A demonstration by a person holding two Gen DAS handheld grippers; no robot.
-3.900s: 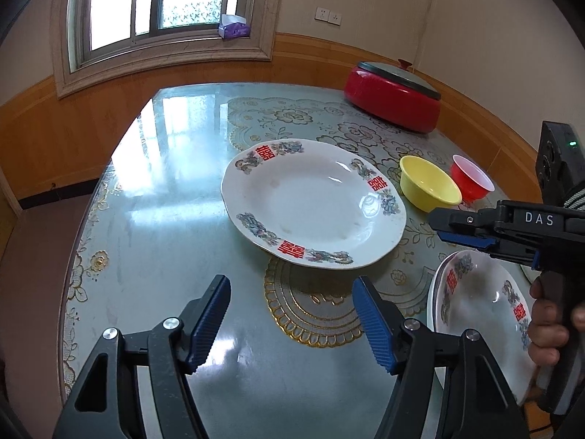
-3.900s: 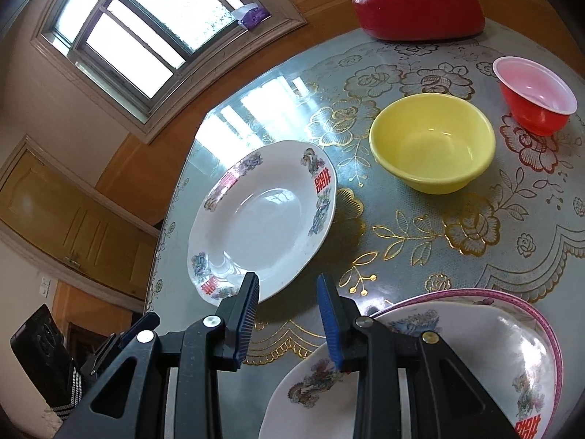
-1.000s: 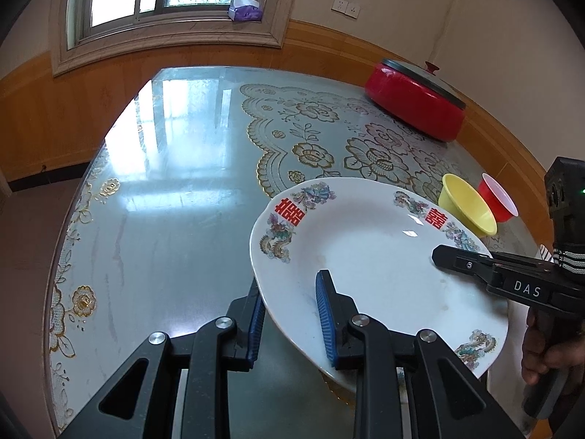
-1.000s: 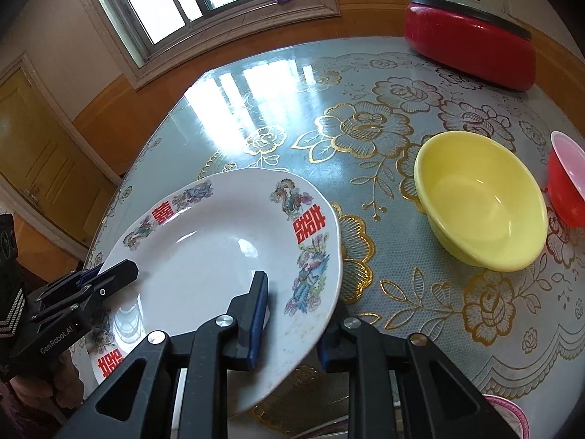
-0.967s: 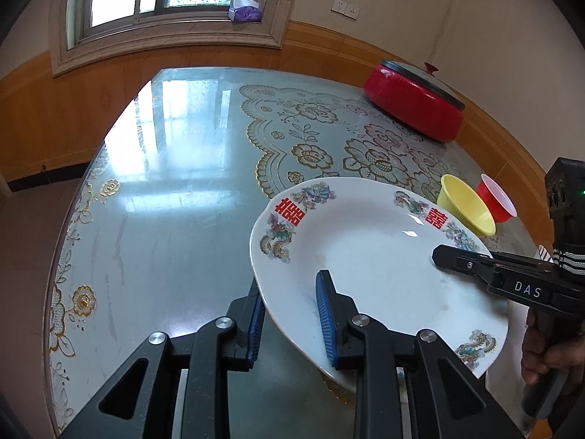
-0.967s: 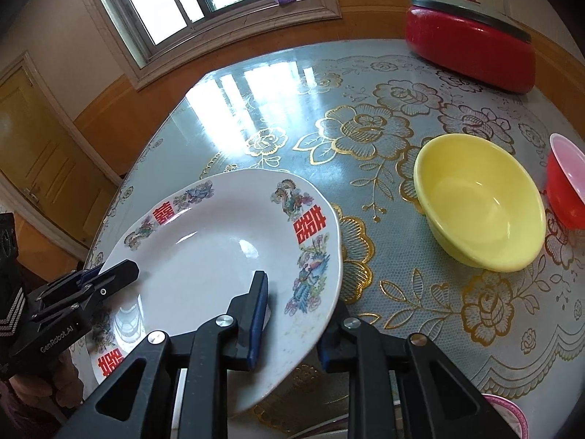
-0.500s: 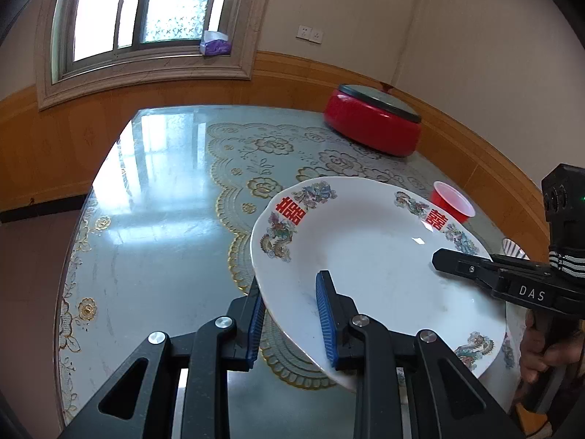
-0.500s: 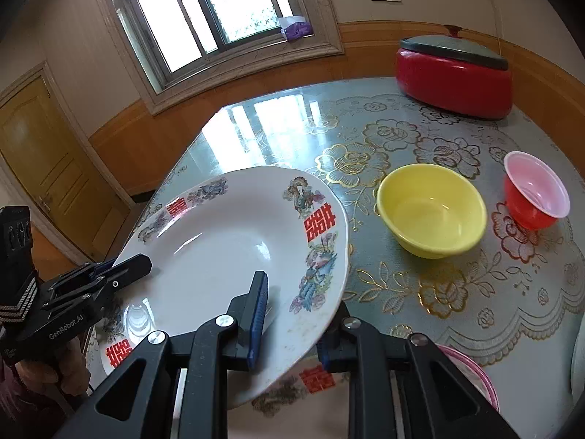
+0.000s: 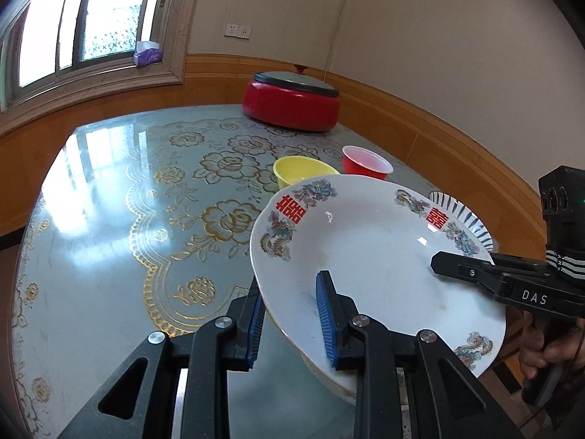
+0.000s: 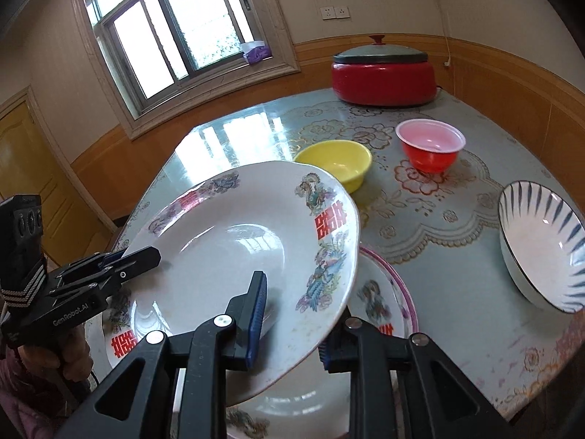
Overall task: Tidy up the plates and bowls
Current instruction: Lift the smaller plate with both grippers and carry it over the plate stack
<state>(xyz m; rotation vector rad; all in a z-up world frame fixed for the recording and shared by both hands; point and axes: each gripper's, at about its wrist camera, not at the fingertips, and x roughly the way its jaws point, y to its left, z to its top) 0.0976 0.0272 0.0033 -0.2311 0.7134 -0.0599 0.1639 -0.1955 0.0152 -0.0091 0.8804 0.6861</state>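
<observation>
A large white plate [image 9: 373, 256] [image 10: 226, 248] with red characters and dragon patterns hangs tilted above the table, held at opposite rims. My left gripper [image 9: 289, 292] is shut on its near-left rim, one blue pad on top and one beneath. My right gripper [image 10: 292, 314] is shut on the other rim and shows in the left wrist view as the black jaws [image 9: 438, 261]. The left gripper [image 10: 146, 256] appears in the right wrist view too. Under the held plate lies a pink-rimmed plate [image 10: 380, 292], mostly hidden.
A yellow bowl [image 10: 340, 161] and a red bowl [image 10: 431, 150] stand behind the plate. A blue-striped bowl [image 10: 541, 248] sits at the right. A red pot with a grey lid [image 10: 384, 77] is at the table's back edge. The glass-topped table [image 9: 91, 219] spreads left.
Both grippers closed on the plate and lifted it off the table. Over the last second they carried it right and up, so it now hangs over the pink-rimmed plate.
</observation>
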